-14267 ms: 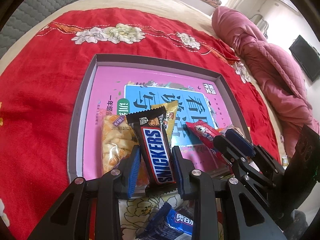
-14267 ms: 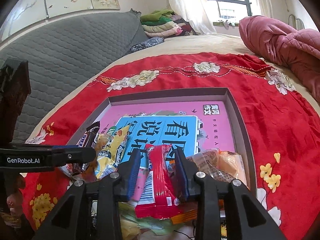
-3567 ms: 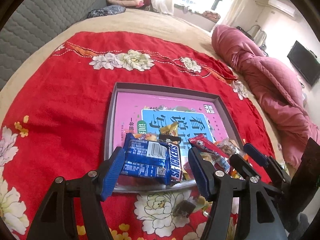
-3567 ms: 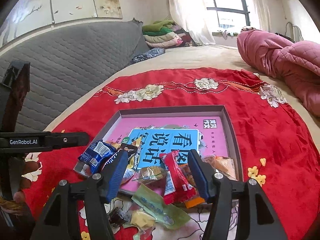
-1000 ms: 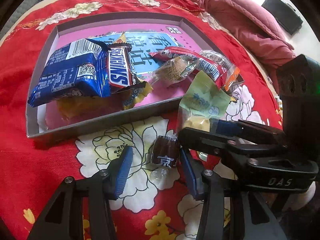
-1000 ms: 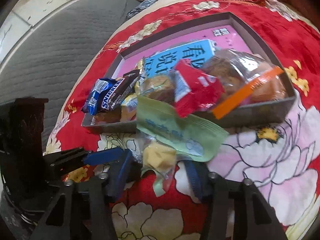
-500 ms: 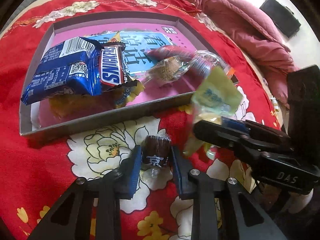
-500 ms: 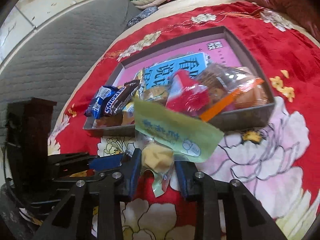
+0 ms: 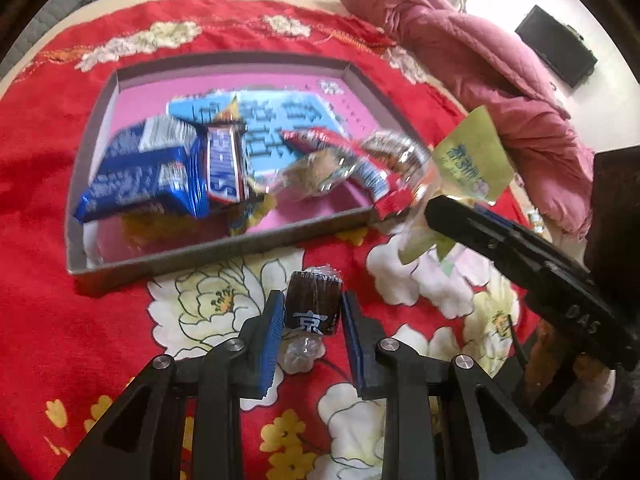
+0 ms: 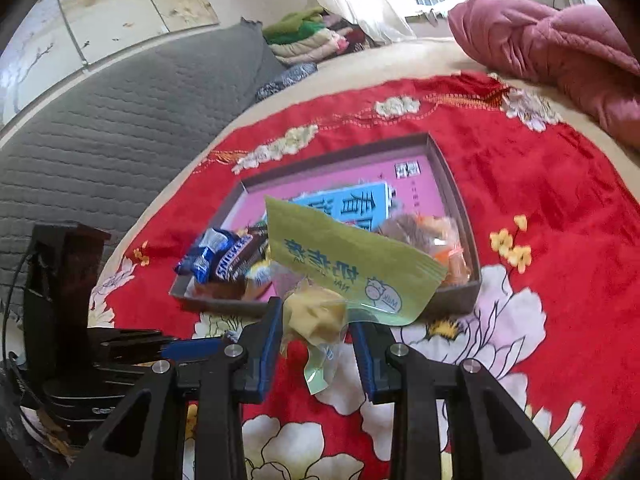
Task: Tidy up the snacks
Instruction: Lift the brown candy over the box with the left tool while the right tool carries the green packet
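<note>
**Both grippers loaded, tray part-filled**

Left wrist view: The left gripper (image 9: 312, 314) is clenched on a small dark brown wrapped candy (image 9: 313, 306) bearing a pale character; its blue pads press the candy from both sides, having just closed on it. A twist of clear wrapper hangs below the pads. The candy sits above the white peony print of the red floral cloth (image 9: 48, 248), on the near side of the grey tray (image 9: 224, 250). Inside the tray, on its pink and blue printed floor, lie a blue biscuit pack (image 9: 140, 176), a Snickers bar (image 9: 223, 168) just beside it, a red wrapper (image 9: 340, 148) and clear-wrapped pieces; all are motion-blurred. The right gripper (image 9: 440, 208) enters from the right, carrying a green-yellow packet (image 9: 468, 160) near the tray's right front corner.

Right wrist view: The right gripper (image 10: 316, 320) grasps the yellow bulge at the lower end of the green-yellow packet (image 10: 348, 268), jaws having just closed on it; the flat printed part rises up and to the right, hiding part of the tray (image 10: 460, 300). The blue pack (image 10: 208, 256) and the Snickers bar (image 10: 234, 262) lie at the tray's left front. The left gripper (image 10: 192, 346) shows at lower left. A pink quilt (image 10: 560, 52) lies bunched at far right.
</note>
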`<state>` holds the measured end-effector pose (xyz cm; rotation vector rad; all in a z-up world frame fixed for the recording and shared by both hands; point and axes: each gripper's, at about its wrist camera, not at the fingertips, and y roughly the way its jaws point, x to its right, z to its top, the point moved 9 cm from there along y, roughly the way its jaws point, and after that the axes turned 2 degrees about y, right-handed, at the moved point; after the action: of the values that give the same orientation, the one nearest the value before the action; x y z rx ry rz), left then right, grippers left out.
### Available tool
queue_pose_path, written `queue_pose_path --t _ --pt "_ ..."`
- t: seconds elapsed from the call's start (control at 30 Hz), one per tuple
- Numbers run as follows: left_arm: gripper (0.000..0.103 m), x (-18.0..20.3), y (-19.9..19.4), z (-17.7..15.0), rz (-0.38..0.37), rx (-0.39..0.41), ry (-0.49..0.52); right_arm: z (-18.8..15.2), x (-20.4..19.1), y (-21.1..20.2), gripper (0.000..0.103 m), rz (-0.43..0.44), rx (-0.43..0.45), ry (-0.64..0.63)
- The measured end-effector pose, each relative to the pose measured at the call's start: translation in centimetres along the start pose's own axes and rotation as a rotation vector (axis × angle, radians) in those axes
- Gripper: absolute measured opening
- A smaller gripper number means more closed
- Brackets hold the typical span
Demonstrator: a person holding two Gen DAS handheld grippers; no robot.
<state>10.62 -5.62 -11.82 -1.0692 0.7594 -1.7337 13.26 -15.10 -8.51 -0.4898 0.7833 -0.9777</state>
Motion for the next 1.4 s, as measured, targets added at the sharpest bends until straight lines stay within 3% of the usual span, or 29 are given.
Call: queue_pose_path --t 0.57,1.4 --pt "0.03 -0.3 -3.3 4.4 0.033 0.122 -0.028 3.0 0.4 -0.5 0.033 -0.009 0.081 0.005" --pt "0.03 -1.7 -0.9 7.2 0.096 0.123 -0.063 4.0 1.4 2.2 0.033 -0.04 0.058 -0.005"
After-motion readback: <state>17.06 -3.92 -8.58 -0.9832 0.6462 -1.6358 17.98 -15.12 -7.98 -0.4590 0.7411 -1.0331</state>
